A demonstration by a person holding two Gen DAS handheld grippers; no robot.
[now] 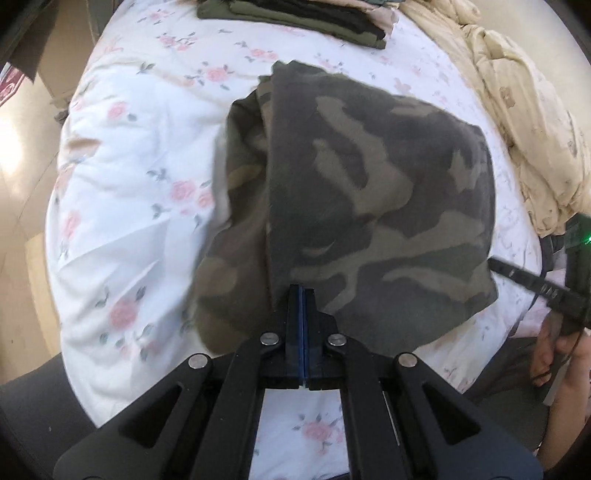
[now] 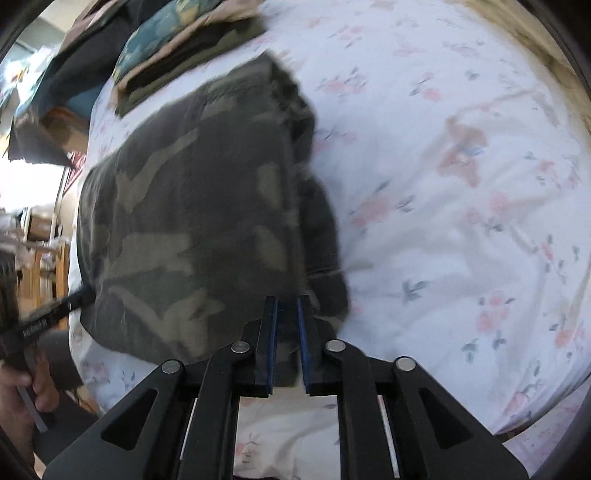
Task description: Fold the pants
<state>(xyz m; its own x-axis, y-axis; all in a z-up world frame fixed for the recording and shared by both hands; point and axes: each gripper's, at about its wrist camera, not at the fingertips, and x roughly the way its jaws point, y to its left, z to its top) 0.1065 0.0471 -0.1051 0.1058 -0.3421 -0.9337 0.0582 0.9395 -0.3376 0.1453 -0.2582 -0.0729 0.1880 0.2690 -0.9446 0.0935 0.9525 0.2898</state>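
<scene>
The camouflage pants (image 1: 369, 199) lie folded in a thick bundle on the floral bedsheet (image 1: 140, 192). My left gripper (image 1: 303, 291) is shut on the near edge of the top layer. In the right wrist view the pants (image 2: 192, 221) fill the left half. My right gripper (image 2: 287, 306) is slightly open, its fingers either side of the pants' near corner, and I cannot tell if the pads touch the cloth. The right gripper also shows at the right edge of the left wrist view (image 1: 532, 280). The left gripper shows at the left edge of the right wrist view (image 2: 55, 314).
A stack of folded dark and olive clothes (image 1: 295, 18) sits at the far end of the bed, also in the right wrist view (image 2: 177, 55). A cream quilt (image 1: 524, 110) is bunched along the right side. The bed edge and wooden floor (image 1: 22, 177) lie to the left.
</scene>
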